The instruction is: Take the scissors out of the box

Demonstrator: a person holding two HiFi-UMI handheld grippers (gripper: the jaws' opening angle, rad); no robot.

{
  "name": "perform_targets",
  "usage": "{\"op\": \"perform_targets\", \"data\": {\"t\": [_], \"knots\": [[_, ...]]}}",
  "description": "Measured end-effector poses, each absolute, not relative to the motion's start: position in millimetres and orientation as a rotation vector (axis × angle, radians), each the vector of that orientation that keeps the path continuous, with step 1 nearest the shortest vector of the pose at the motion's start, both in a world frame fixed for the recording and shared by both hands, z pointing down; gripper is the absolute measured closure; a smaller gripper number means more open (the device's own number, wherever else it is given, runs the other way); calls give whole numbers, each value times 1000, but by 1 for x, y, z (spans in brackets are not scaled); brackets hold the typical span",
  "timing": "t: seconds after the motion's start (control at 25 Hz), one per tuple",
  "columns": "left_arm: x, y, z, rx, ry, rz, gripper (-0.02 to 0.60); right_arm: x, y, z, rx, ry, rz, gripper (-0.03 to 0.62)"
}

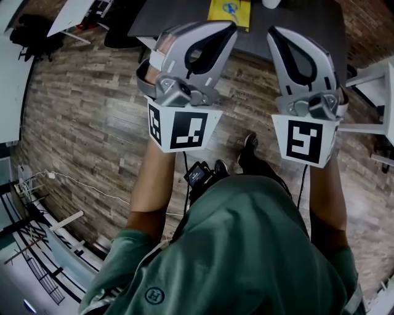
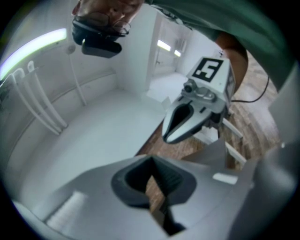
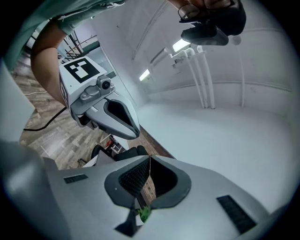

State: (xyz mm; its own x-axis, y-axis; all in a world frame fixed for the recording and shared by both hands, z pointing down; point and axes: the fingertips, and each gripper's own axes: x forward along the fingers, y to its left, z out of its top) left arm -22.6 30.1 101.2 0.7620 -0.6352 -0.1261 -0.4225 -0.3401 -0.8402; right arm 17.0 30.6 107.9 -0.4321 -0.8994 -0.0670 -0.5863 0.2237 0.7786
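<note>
No scissors and no box show in any view. In the head view I hold both grippers up in front of the chest, over the wooden floor. My left gripper (image 1: 229,28) is shut with nothing between its jaws, and so is my right gripper (image 1: 273,32). The left gripper view looks up past my shut left gripper (image 2: 152,161) at the white ceiling and at the right gripper (image 2: 169,137) beside it. The right gripper view shows my right gripper (image 3: 150,158) closed and empty, with the left gripper (image 3: 133,133) to its left.
A dark table (image 1: 295,24) with a yellow sheet (image 1: 229,11) stands ahead of the grippers. White furniture (image 1: 375,77) is at the right edge. A thin cable (image 1: 80,183) lies on the plank floor at the left. A shoe (image 1: 249,150) shows below the grippers.
</note>
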Motion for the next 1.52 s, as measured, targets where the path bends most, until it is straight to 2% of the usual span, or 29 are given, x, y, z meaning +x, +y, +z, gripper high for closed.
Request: {"op": "perform_targets", "data": {"t": [0.48,0.72,1.52], "knots": [[32,-55,109,-1974,837,-329,580,69,-56,113,1328,-2161,-1071,586],[38,-77,107,-1968,845,-345,580,81,-82,110,1345,-2175,-1077,586],[-15,-213,121,-2070,730,-261,580,26,-212,131,1411,-2059,-943,586]]}}
